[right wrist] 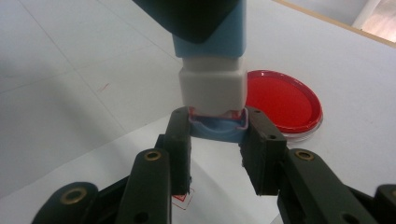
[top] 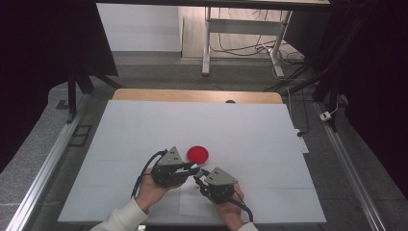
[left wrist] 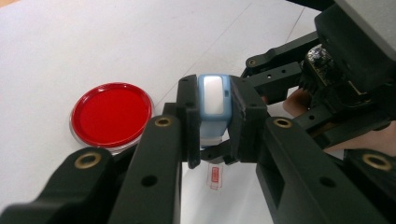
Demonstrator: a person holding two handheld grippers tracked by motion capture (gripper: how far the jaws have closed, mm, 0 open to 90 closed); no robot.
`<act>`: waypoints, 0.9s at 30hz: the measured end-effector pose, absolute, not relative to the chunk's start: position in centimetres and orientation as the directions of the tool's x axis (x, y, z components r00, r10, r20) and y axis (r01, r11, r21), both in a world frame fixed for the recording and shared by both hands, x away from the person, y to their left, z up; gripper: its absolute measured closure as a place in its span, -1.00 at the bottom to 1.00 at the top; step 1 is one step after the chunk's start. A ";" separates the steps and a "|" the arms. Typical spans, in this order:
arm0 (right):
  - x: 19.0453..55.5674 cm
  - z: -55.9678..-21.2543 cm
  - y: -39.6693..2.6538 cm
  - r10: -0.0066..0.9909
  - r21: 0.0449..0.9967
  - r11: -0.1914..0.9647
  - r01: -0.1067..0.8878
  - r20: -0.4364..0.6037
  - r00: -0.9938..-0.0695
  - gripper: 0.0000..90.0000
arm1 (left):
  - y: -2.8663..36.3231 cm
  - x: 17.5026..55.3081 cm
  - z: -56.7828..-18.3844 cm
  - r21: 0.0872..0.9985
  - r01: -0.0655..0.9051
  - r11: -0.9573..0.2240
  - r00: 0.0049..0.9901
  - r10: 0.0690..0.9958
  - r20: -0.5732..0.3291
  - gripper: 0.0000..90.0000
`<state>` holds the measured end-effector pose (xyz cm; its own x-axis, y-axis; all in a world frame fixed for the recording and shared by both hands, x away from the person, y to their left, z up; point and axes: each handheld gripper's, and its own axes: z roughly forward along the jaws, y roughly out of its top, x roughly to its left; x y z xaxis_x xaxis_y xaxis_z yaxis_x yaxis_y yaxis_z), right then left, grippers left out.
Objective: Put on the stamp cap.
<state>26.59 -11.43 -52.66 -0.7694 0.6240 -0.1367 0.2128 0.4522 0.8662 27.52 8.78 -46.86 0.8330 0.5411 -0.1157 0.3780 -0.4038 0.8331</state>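
High view: your left gripper [top: 196, 169] and right gripper [top: 198, 178] meet just below the red lid [top: 197, 154] | left clamps the blue stamp's [left wrist: 213, 105] body | right pinches its cap [right wrist: 218, 127] above the table [top: 144, 130].

A lab or test room set up for recording. A wooden table [top: 197, 95] covered with white paper [top: 192, 130] stands on grey carpet, boxed in by dark curtains [top: 53, 43] on both sides and metal rails [top: 43, 168] along the floor. Beyond the table's far edge, loose cables [top: 250, 48] trail under a metal-legged desk [top: 240, 29].
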 end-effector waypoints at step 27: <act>26.5 -52.8 -11.3 0.623 0.864 0.460 0.204 -0.150 -0.768 0.43 | 8.6 27.5 -47.2 0.827 0.386 -0.409 0.830 0.546 -0.117 0.69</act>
